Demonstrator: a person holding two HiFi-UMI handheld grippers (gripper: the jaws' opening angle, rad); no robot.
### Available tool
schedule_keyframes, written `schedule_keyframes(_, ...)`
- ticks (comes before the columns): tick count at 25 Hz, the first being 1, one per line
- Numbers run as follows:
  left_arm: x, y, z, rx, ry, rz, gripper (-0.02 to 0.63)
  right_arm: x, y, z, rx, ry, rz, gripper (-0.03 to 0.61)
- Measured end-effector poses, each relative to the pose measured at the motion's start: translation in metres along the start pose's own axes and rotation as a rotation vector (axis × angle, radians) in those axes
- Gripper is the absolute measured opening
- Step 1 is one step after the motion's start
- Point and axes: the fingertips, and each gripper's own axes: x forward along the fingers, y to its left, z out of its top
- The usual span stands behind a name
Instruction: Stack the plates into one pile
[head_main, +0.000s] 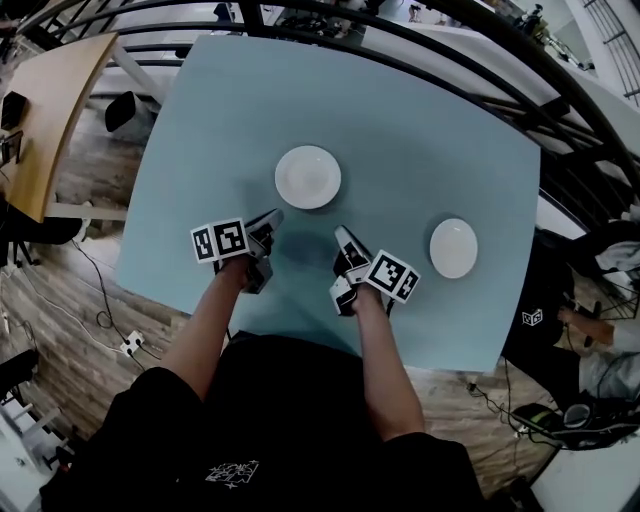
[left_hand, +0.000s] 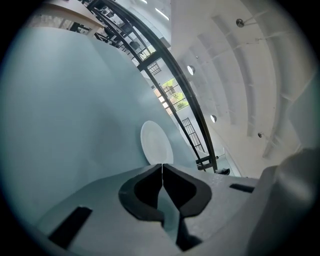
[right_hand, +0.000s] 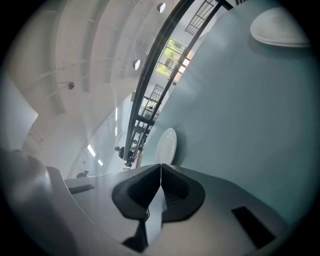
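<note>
Hovering over table (head_main: 420, 130), left hand-held gripper (head_main: 272, 218) and right hand-held gripper (head_main: 343, 234) clenched empty, centre plate (head_main: 308, 177), right plate (head_main: 454, 248) apart

Two round white plates, unstacked, well apart, each flat and face-up on the pale blue tabletop (head_main: 420, 130). First plate (head_main: 308, 177): lies just ahead of the left gripper (head_main: 272, 217), slightly to its right, not touching. Second plate (head_main: 453, 247): sits off to the right of the right gripper (head_main: 342, 233), near, clear of it.
</note>
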Motion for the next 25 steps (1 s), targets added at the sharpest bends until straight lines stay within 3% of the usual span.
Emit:
schedule_keyframes(19,0.026,0.026,0.027,-0.124,0.044,0.003,0.020,0.046,-0.020,0.013,0.110,0.020,-0.098,0.011)
schedule_keyframes(21,0.028,0.026,0.029,-0.138,0.049,0.009,0.034,0.049,-0.021,0.015,0.134,0.015,-0.108,0.037)
schedule_keyframes(23,0.030,0.028,0.033,-0.146,0.048,0.014,0.049,0.055,-0.021,0.015,0.144,0.018,-0.116,0.105)
schedule_keyframes(25,0.032,0.030,0.036,-0.149,0.052,0.018,0.058,0.062,-0.022,0.014,0.145,0.022,-0.130,0.114)
